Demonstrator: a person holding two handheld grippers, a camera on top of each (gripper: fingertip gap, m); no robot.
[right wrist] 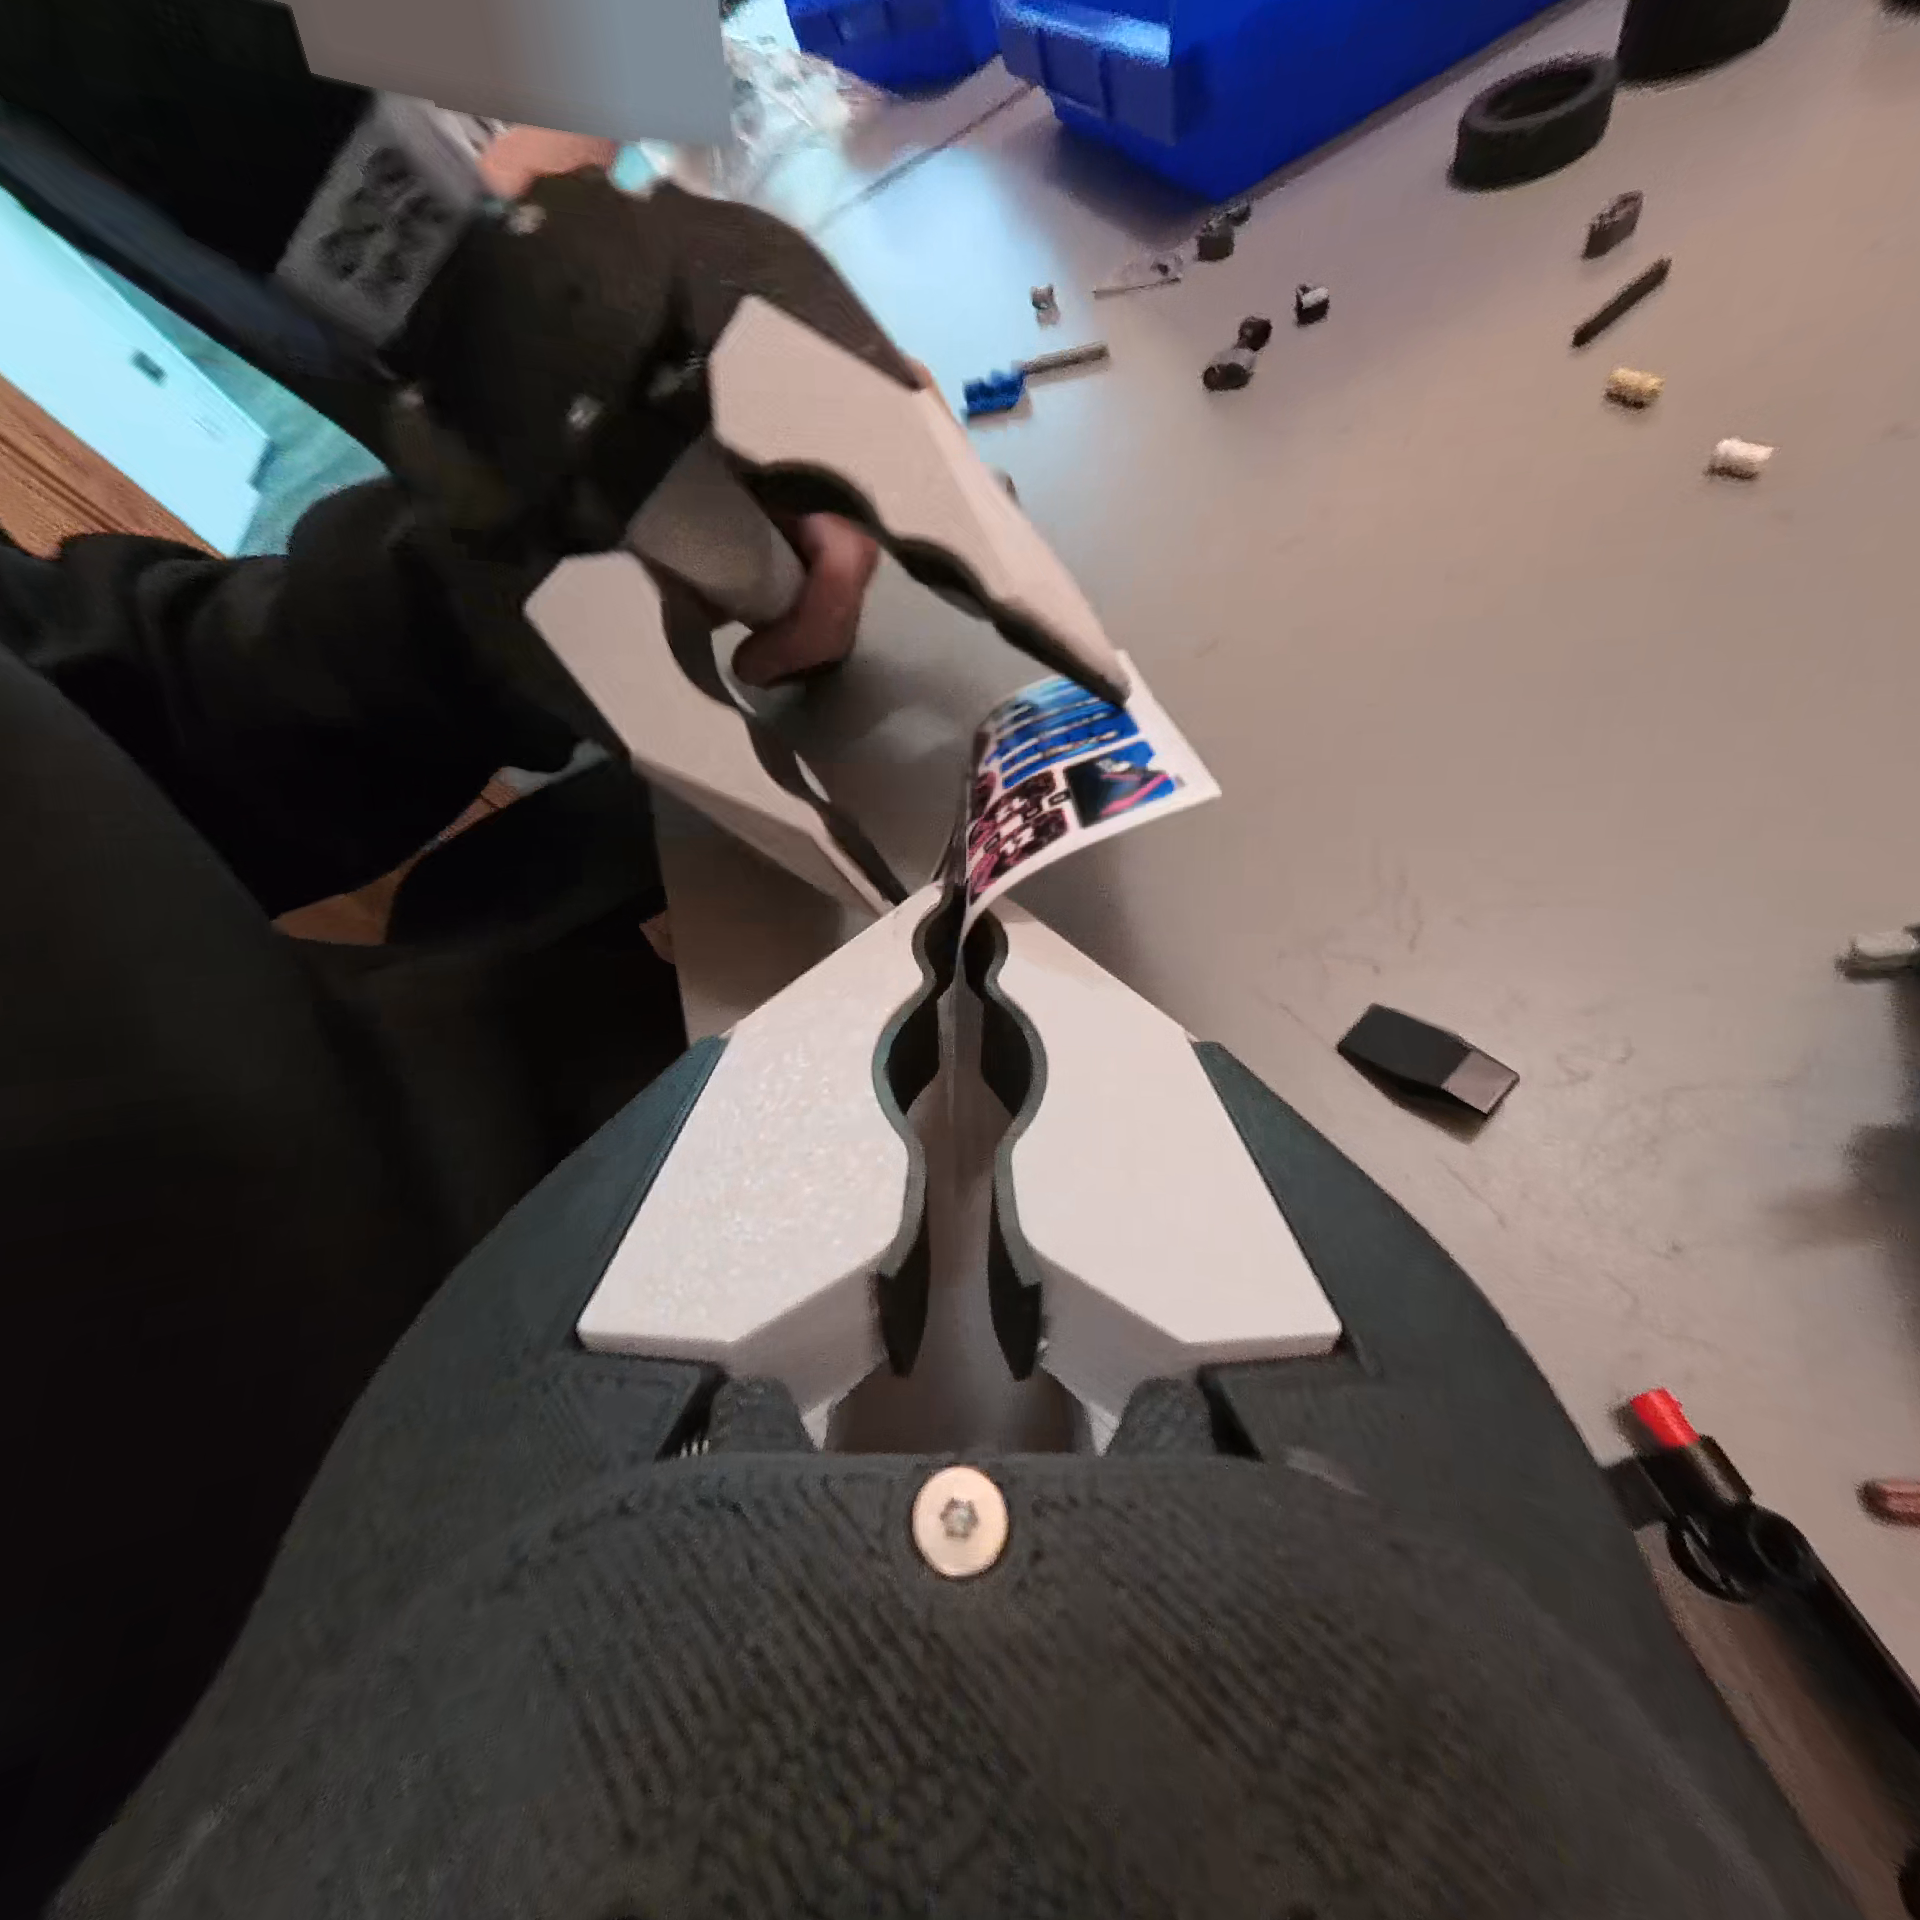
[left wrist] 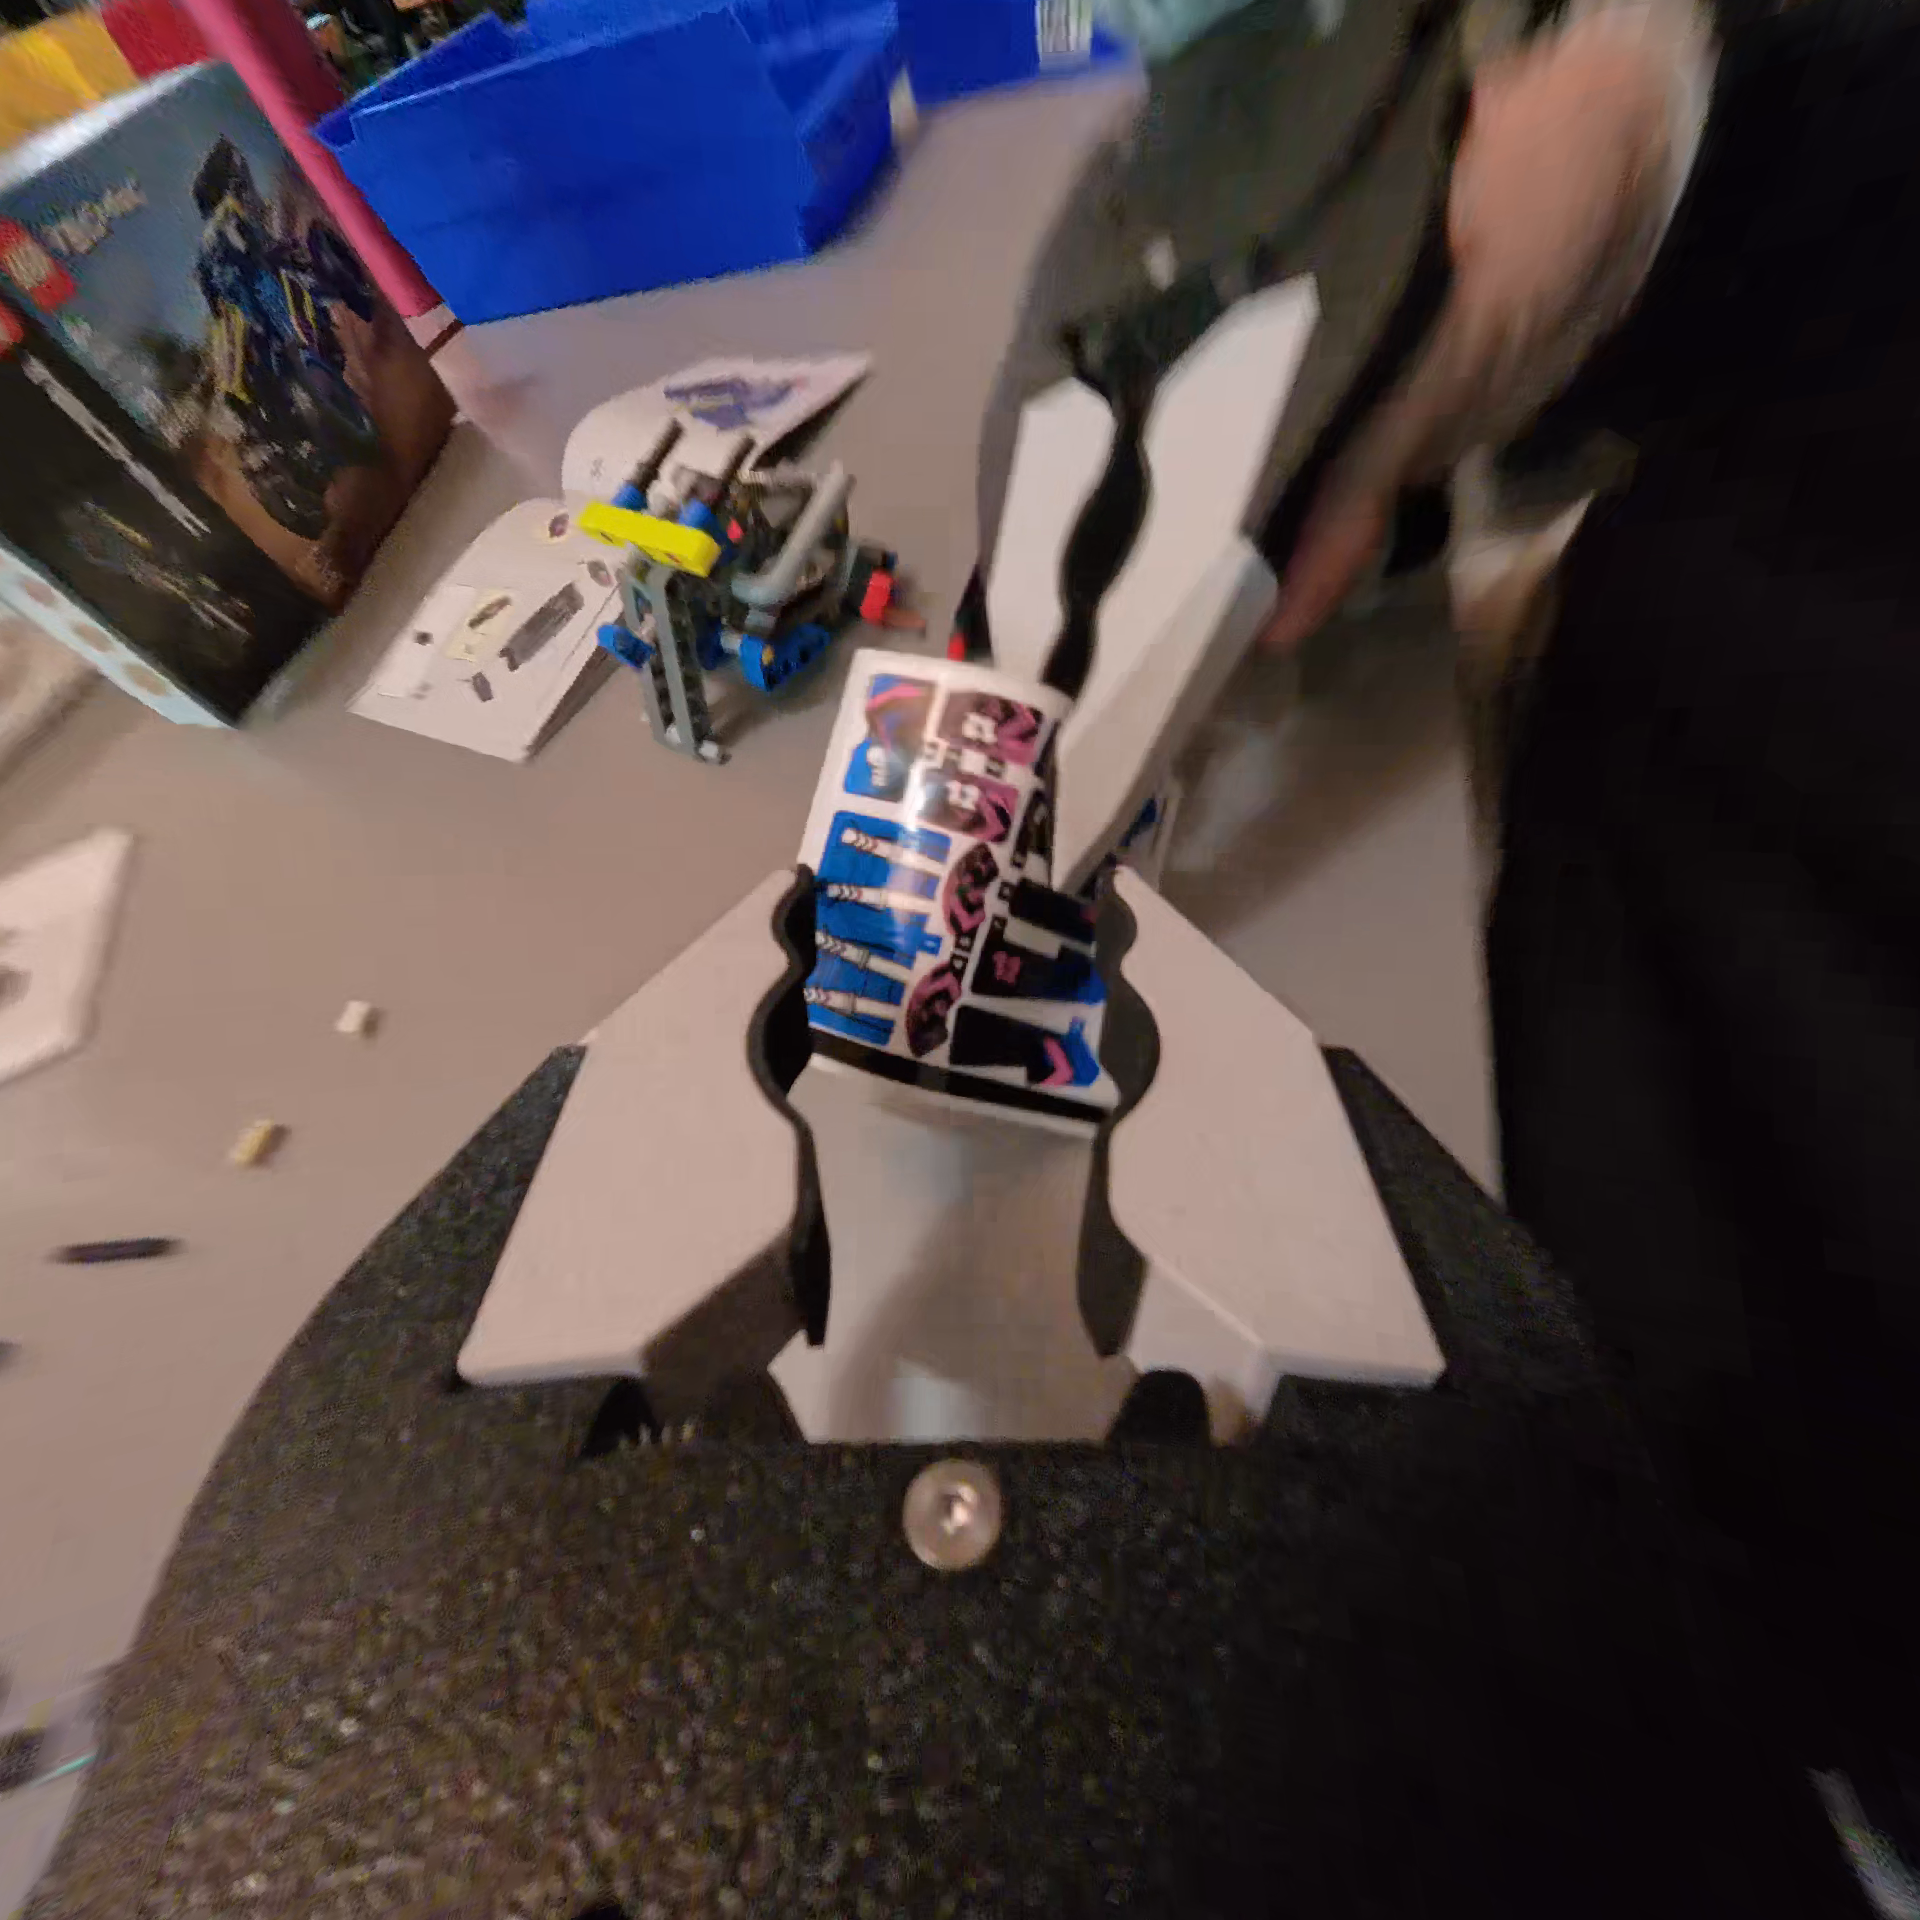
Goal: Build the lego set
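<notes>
A curled sticker sheet (left wrist: 935,883) printed in blue, pink and black is held above the grey table (left wrist: 416,935). My right gripper (right wrist: 958,920) is shut on the sheet's (right wrist: 1081,769) near edge. In the left wrist view, its white fingers (left wrist: 1143,644) reach in from behind the sheet. My left gripper (left wrist: 956,883) is open with the sheet standing between its pads. In the right wrist view, my left gripper (right wrist: 1008,790) is spread wide, and its upper fingertip (right wrist: 1112,681) touches the sheet's far corner.
A partly built brick model (left wrist: 727,582) stands on an open instruction booklet (left wrist: 499,623), beside a set box (left wrist: 177,364). Blue bins (left wrist: 623,156) sit at the back. A tyre (right wrist: 1532,125), small loose parts (right wrist: 1247,343) and a black flat panel (right wrist: 1429,1070) lie on the table. Less than 4 cm separates the two grippers' tips.
</notes>
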